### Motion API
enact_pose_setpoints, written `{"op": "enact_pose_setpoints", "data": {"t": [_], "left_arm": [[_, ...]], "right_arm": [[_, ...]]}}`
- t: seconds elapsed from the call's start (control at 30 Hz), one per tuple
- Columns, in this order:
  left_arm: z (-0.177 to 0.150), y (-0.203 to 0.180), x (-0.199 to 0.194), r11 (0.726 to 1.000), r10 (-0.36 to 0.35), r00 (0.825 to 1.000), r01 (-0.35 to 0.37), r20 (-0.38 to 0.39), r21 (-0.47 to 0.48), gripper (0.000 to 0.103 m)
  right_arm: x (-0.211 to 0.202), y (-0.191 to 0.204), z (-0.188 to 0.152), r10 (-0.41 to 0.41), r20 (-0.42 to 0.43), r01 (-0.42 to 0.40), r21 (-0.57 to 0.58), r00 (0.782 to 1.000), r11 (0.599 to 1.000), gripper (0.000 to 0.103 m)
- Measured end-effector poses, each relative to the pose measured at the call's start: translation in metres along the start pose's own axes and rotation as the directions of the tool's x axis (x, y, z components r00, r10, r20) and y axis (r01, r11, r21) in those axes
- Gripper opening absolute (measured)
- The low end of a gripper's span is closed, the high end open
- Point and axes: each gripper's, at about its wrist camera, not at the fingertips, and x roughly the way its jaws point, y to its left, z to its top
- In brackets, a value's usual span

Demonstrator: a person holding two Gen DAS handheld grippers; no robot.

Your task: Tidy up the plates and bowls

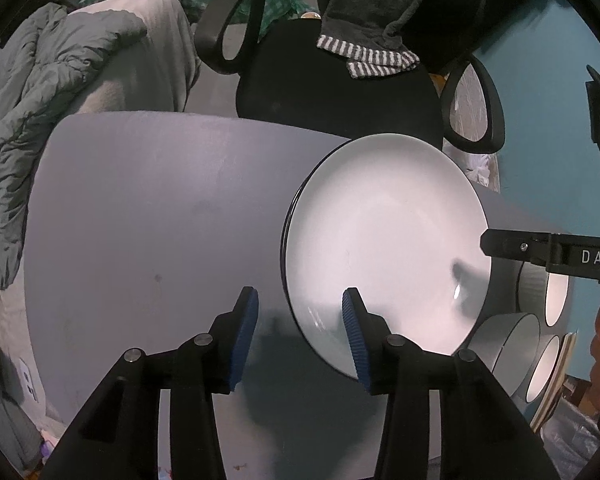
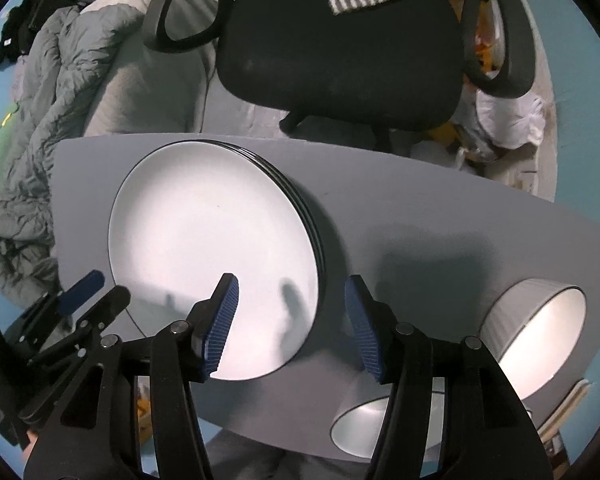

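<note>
Both claws open over the white, dark-rimmed plate stack (image 2: 216, 256) on the round grey bench (image 1: 148, 216)

The left claw (image 1: 300, 334) and right claw (image 2: 290, 326) stand wide and hold nothing, each straddling the stack's rim; white ribbed bowls (image 2: 540, 328) lie just right of the right claw. A careless push could likely slide the stack toward the bench's far edge; bare bench lies left of the left claw

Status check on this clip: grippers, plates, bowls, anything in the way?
Left gripper and right gripper: jaws open, empty. Plates stacked on table. Bowls loose, right of the stack. Nothing blocking.
</note>
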Motion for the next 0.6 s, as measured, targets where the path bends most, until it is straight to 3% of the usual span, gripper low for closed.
{"op": "enact_pose_setpoints", "data": {"t": [0.13,0.2,0.33,0.6], "left_arm": [[-0.010,0.001,-0.015,1.000,0.005,0.999,-0.005,0.032,-0.001,0.055],[-0.016,0.000,-0.025,1.000,0.013,0.999,-0.013,0.043,0.004,0.055],[-0.029,-0.003,-0.046,1.000,0.010,0.997,-0.010,0.072,0.008,0.065],[-0.060,-0.009,-0.090,1.000,-0.026,0.991,0.024,0.132,0.018,0.071]], "right_arm": [[-0.013,0.006,-0.013,-0.064,0.051,0.065,-0.025,0.997,0.998,0.059],[-0.020,0.008,-0.019,-0.094,0.080,0.097,-0.041,0.992,0.994,0.066],[-0.039,0.013,-0.035,-0.145,0.141,0.155,-0.065,0.979,0.986,0.067],[-0.075,0.024,-0.072,-0.167,0.247,0.186,-0.058,0.955,0.981,0.071]]}}
